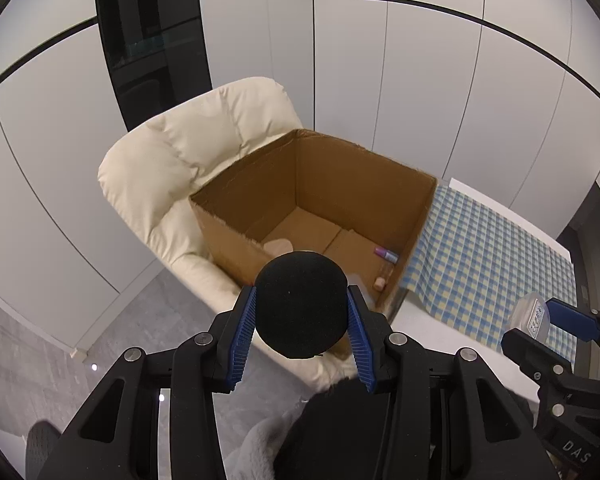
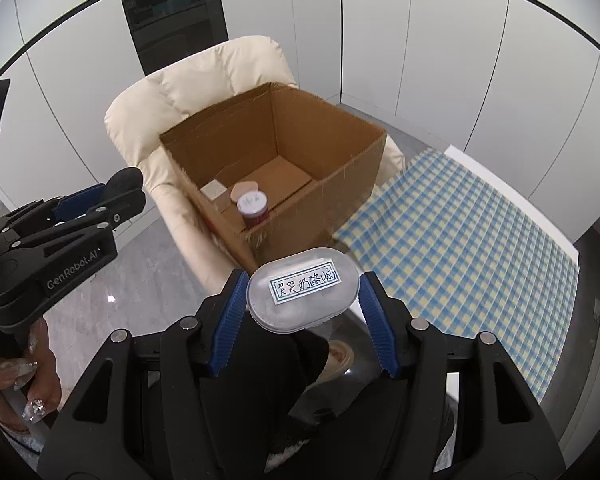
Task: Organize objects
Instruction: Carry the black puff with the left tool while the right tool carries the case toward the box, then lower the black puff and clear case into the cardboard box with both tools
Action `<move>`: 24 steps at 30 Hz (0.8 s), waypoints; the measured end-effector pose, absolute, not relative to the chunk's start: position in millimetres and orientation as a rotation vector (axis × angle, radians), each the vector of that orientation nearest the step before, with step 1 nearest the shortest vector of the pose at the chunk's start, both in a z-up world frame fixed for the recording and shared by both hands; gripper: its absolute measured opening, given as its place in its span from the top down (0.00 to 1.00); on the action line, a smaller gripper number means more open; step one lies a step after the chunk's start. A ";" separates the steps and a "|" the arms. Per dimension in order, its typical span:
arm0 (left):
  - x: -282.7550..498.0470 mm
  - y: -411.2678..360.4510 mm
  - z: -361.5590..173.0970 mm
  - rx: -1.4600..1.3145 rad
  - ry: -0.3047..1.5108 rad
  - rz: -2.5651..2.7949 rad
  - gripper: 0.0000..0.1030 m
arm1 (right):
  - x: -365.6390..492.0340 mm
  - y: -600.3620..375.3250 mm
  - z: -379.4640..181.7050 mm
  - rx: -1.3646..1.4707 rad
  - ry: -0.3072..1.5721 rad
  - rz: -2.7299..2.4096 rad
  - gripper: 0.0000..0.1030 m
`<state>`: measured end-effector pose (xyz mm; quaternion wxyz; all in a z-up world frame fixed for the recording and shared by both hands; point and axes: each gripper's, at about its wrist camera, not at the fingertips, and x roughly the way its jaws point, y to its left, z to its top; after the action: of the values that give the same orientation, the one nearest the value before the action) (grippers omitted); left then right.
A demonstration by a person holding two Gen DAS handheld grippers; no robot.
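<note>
Left claw (image 1: pixel 302 322) grips a black foam ball (image 1: pixel 302 304) at lower centre of its view, before the open cardboard box (image 1: pixel 236 236) on the cream armchair (image 1: pixel 172 168). Right claw (image 2: pixel 303 300) clamps a clear labelled oval container (image 2: pixel 304 292) at lower centre, left of the checked cloth (image 2: pixel 460 240).

Left gripper (image 1: pixel 302 312) and right gripper (image 2: pixel 303 296) both point downward, fingers clamped.

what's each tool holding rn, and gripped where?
Left tool: round black foam ball, pinched across its sides. Right tool: clear oval plastic container, clamped at its two ends.
</note>
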<state>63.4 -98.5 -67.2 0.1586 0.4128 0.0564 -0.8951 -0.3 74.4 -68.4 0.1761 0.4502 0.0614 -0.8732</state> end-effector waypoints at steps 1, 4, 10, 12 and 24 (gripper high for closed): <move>57.3 -100.2 -66.6 1.175 0.165 -2.561 0.57 | -6.2 71.7 -68.6 1.275 0.178 -2.476 0.42; 42.5 -108.9 -65.9 1.178 0.220 -2.591 0.57 | -22.8 61.0 -69.5 1.271 0.203 -2.480 0.42; 8.5 -125.7 -69.8 1.160 0.229 -2.571 0.57 | -60.9 38.5 -75.3 1.266 0.256 -2.471 0.42; -2.2 -132.5 -72.3 1.160 0.235 -2.557 0.57 | -75.1 31.3 -78.3 1.270 0.262 -2.466 0.42; -75.6 -158.1 -95.9 1.214 0.237 -2.518 0.57 | -146.7 5.6 -103.4 1.316 0.218 -2.424 0.42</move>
<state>-75.6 -158.1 -95.9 0.1676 0.4266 0.0834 -0.8849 -146.7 5.6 -103.4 0.1861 0.4674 0.0775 -0.8608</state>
